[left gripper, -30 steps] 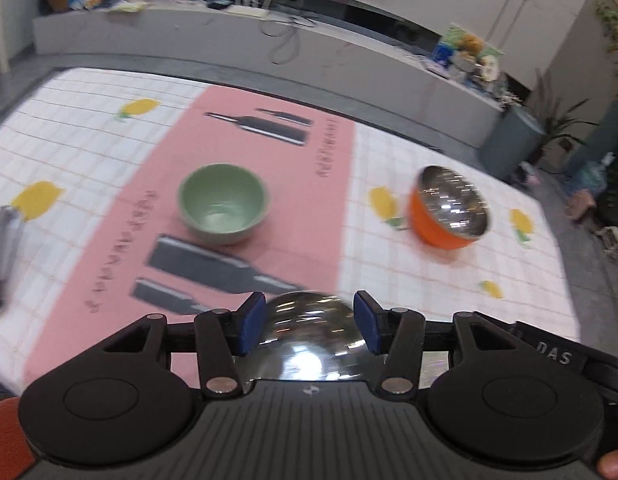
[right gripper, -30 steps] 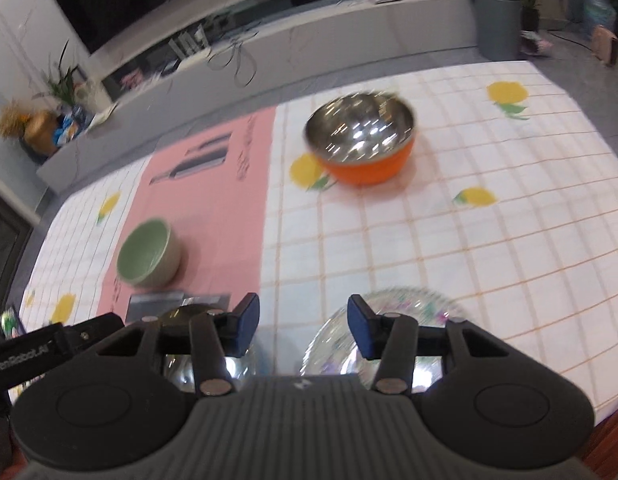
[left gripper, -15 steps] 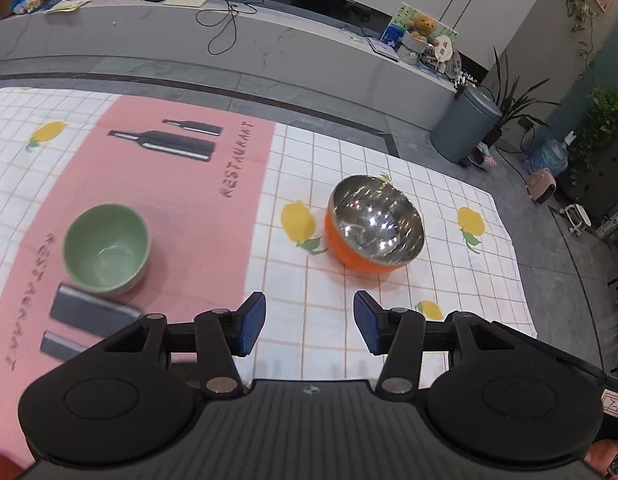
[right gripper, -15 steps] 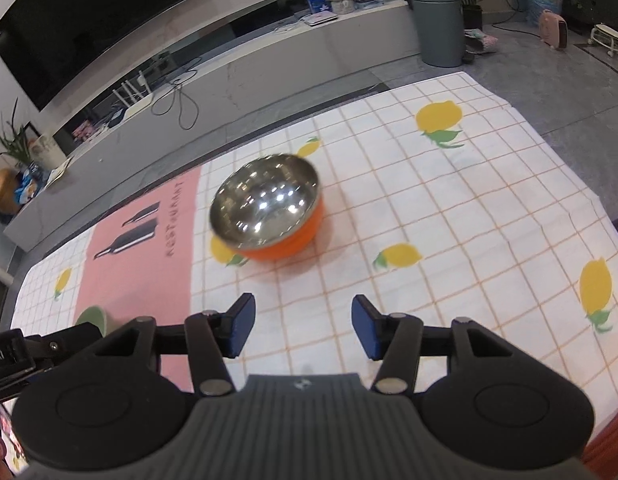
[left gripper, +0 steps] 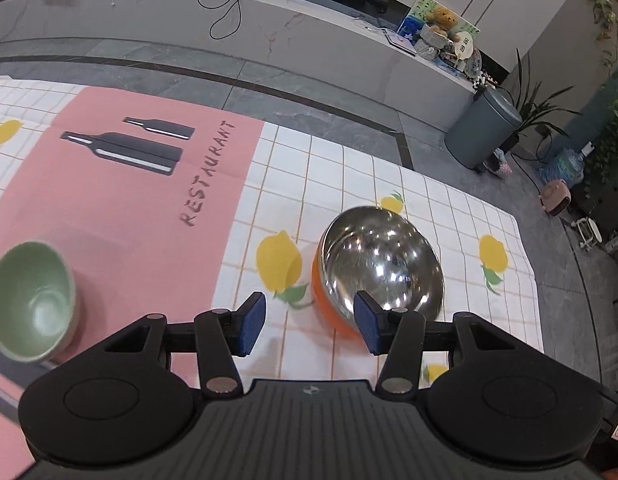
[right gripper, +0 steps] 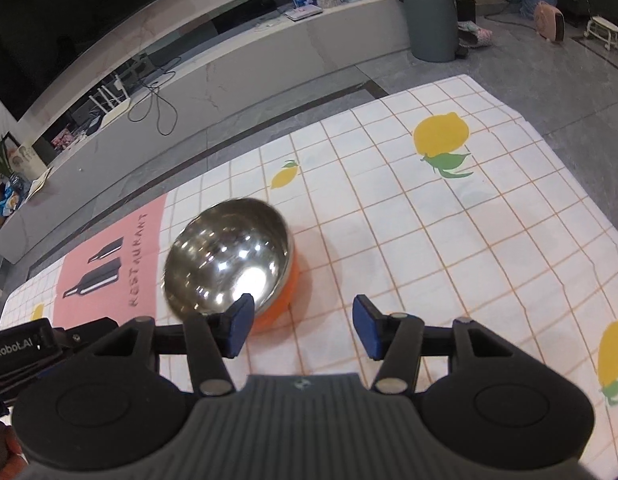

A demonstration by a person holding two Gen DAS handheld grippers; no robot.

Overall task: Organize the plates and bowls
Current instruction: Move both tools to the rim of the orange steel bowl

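Both my tools swung from near-edge dishes toward orange bowl [left gripper: 383, 268] near tabletop's far edge. Left tool [left gripper: 309, 326] and right tool [right gripper: 302, 328] half open, empty. Risk: tools collide, slick bowl skids.

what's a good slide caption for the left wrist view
Open left gripper above a lemon-print tablecloth, between a green bowl and an orange steel-lined bowl.

Both grippers pointed steeply downward, the left gripper [left gripper: 309, 328] with its blue pads [left gripper: 251, 322] apart and nothing between them, the right gripper [right gripper: 303, 330] likewise empty-jawed, its pads [right gripper: 365, 330] just having spread a little wider.
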